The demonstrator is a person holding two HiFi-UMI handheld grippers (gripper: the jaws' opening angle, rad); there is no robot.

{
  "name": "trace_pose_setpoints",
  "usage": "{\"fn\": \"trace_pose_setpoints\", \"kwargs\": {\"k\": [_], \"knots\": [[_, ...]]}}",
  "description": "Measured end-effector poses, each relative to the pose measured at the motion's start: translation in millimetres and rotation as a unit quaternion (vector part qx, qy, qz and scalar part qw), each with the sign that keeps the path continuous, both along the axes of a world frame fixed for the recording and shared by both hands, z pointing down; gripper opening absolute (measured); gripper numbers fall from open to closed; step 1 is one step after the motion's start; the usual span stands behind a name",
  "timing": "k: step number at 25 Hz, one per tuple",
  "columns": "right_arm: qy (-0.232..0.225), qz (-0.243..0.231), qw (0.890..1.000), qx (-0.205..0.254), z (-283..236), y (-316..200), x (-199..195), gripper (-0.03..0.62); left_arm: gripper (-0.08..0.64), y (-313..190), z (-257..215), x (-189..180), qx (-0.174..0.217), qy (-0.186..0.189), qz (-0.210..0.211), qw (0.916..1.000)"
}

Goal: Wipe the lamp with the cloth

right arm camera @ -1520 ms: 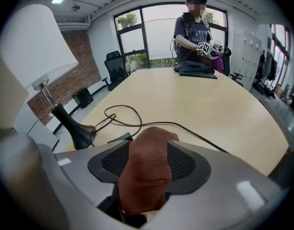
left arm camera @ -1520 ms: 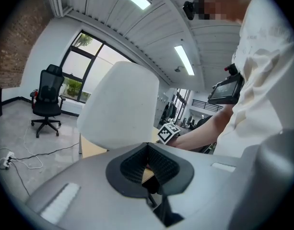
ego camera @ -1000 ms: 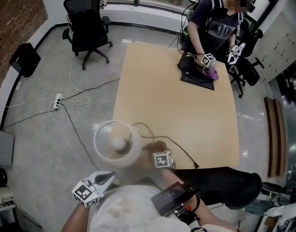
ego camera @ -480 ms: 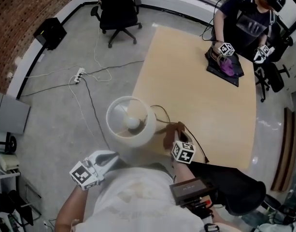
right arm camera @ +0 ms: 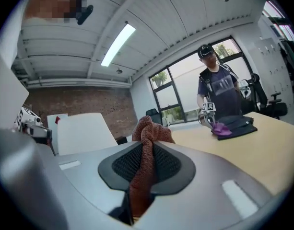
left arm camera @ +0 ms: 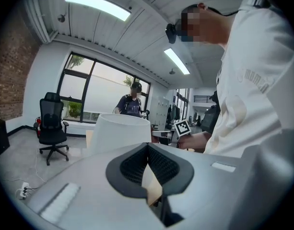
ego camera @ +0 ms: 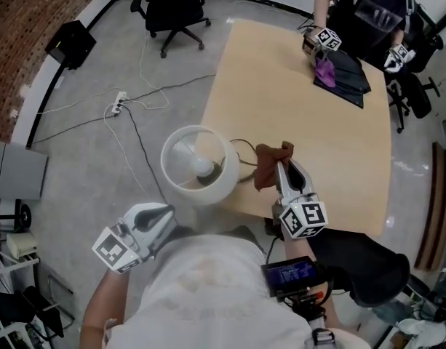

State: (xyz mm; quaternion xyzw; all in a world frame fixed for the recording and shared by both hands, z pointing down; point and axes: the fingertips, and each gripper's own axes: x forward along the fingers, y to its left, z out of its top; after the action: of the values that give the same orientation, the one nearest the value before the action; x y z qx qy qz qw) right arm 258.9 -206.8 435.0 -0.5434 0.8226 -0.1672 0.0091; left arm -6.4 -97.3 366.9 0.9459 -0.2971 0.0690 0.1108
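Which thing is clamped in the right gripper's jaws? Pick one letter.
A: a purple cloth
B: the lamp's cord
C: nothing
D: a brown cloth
D: in the right gripper view, the pads of the right gripper, whose jaws have just been closing, press on a brown cloth that bunches out past the tips.

The lamp (ego camera: 197, 164) stands, it seems, on the 7 o'clock corner of the table (ego camera: 310, 115). The cloth (ego camera: 270, 164), gripped in the right gripper (ego camera: 283, 169), hangs at the lamp's 3 o'clock. The left gripper (ego camera: 164, 215) is at the lamp's 7 o'clock, off the table.
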Motion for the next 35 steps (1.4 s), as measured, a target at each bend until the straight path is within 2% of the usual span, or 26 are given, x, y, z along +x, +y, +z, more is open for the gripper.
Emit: {"fn": "trace_pose_setpoints", "kwargs": {"k": [7, 11, 14, 20, 24, 30, 35], "knots": [[-0.016, -0.069, 0.994, 0.089, -87.8, 5.6, -29.3, 0.080, 0.002, -19.0, -11.7, -10.2, 0.014, 0.040, 0.001, 0.9991], [0.038, -0.110, 0.981, 0.154, -130.5, 13.1, -60.3, 0.080, 0.002, -27.1, -19.5, -15.6, 0.025, 0.047, 0.001, 0.9986], [0.064, -0.151, 0.970, 0.179, -133.2, 19.4, -82.6, 0.081, 0.002, -31.8, -24.5, -13.0, 0.030, 0.050, 0.006, 0.9983], [0.048, -0.210, 0.962, 0.171, -101.2, 25.2, -107.8, 0.083, 0.002, -37.1, -25.9, -11.6, 0.033, 0.045, 0.003, 0.9984], [0.059, -0.209, 0.964, 0.152, -71.5, 28.6, -114.3, 0.083, 0.002, -37.8, -25.3, -16.5, 0.023, 0.041, -0.013, 0.9988], [0.119, -0.231, 0.962, 0.079, -8.7, 33.4, -107.6, 0.083, 0.002, -45.9, -30.6, -21.7, 0.026, 0.046, -0.035, 0.9980], [0.145, -0.217, 0.965, 0.028, 24.5, 29.4, -89.2, 0.083, 0.002, -55.8, -33.3, -21.9, 0.028, 0.057, -0.040, 0.9972]]}}
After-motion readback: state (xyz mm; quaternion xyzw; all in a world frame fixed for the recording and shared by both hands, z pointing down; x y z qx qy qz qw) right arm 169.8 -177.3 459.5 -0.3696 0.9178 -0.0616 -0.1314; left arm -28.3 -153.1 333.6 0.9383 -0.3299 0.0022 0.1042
